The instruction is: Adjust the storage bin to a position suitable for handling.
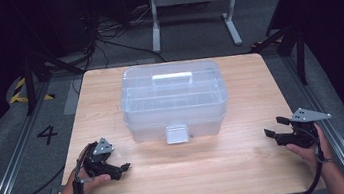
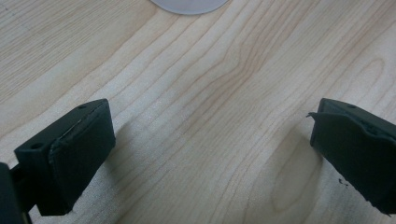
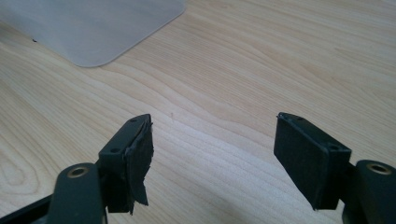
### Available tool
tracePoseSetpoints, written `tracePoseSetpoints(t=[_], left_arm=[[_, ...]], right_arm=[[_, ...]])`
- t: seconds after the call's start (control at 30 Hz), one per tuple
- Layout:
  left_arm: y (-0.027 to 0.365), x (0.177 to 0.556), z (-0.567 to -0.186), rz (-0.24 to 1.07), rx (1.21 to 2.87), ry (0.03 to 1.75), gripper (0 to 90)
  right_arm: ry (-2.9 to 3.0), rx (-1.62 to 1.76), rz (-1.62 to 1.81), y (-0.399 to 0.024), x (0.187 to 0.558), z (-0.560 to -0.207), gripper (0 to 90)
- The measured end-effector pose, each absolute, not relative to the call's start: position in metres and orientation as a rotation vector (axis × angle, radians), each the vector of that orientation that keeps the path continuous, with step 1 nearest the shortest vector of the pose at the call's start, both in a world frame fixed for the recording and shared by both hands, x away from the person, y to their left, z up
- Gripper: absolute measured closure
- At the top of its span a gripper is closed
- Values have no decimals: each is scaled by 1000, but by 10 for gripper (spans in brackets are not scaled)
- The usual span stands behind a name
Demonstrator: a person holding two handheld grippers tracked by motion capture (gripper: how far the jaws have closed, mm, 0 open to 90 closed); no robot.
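Clear lidded storage box (image 1: 174, 99) sits shut mid-counter (image 1: 194, 169), front latch (image 1: 177, 133) facing the person, white handle (image 1: 172, 78) on the lid. Left gripper (image 1: 121, 169) rests low at the near left and right gripper (image 1: 272, 134) hovers at the near right, both with jaws apart and empty, well clear of the box. Likely the approach step: bring one gripper squarely in on the latch, use the other to steady a side wall so the light box doesn't slide, and keep the jaws wide until aligned.
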State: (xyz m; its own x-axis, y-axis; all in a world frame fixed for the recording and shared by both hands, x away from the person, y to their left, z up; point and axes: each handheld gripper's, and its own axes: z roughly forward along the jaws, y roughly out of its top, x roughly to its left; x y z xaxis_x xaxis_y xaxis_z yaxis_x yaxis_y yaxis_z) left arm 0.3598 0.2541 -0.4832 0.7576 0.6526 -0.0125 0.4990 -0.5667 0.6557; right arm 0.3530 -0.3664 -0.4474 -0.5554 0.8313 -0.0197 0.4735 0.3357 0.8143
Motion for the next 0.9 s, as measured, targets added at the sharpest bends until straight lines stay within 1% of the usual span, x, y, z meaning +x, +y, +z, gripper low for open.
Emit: tracePoseSetpoints(t=[0.5, 0.9], left_arm=[[254, 360, -483, 303, 2292, 861, 4], [254, 360, -483, 302, 2291, 861, 4]], right_arm=[[2179, 1026, 1105, -346, 361, -415, 308], [2181, 957, 1137, -327, 369, -396, 312]])
